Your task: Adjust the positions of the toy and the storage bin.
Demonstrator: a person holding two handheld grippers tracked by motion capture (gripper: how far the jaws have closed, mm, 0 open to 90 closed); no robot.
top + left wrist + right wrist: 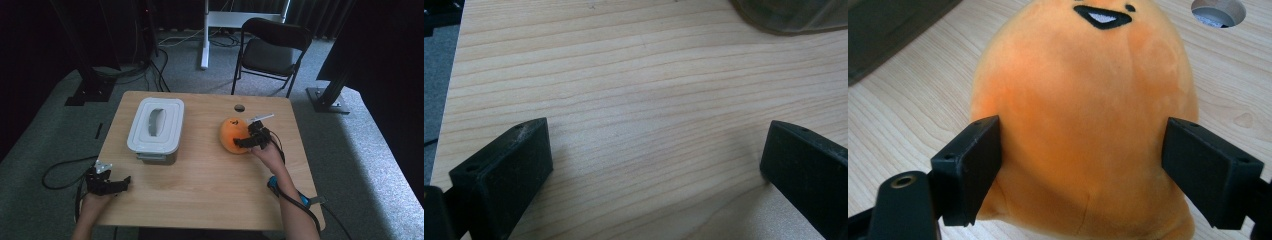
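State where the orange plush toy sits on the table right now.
In the high view, the orange plush toy sits right of centre, near the round table hole, between the right hand-held gripper's jaws.

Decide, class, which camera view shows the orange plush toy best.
The right gripper view: the orange plush toy looms close between the right gripper's open jaws, black mouth visible. The high view shows it small on the table. The left gripper view adds nothing about it.

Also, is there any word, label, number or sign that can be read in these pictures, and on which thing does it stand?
None: no text can be read.
The orange plush toy between the open right gripper bears a sewn face, no letters.
The grey lidded box shows no label.
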